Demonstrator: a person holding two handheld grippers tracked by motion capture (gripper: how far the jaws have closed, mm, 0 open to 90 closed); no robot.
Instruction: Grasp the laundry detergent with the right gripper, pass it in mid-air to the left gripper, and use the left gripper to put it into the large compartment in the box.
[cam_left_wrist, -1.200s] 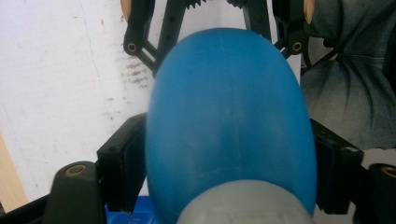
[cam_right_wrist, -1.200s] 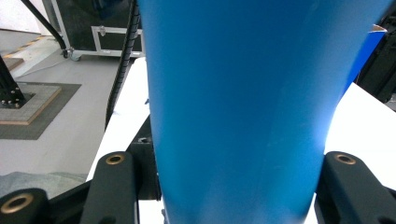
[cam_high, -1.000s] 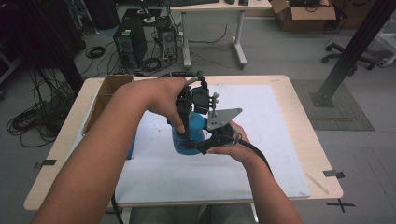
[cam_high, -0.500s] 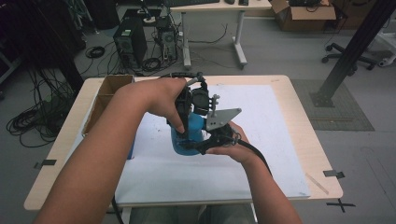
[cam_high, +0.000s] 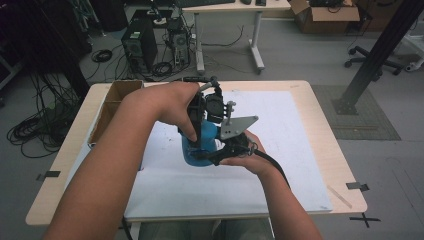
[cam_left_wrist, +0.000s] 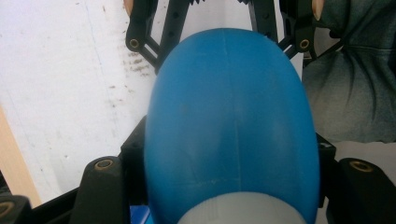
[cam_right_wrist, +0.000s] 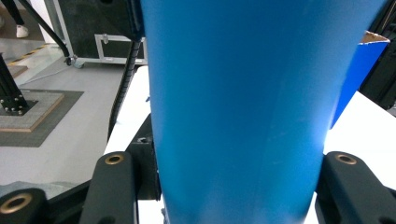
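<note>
Between both grippers' fingers (cam_left_wrist: 105, 179) sits a blue bottle (cam_high: 200, 145), apparently clenched by each.

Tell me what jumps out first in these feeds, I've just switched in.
A blue bottle sits mid-table on the white sheet, clamped from both sides: the left gripper comes down on it from above, the right gripper takes it from the side. In the left gripper view its rounded blue body bulges between the black fingers. An open cardboard box sits at the table's far left edge.
</note>
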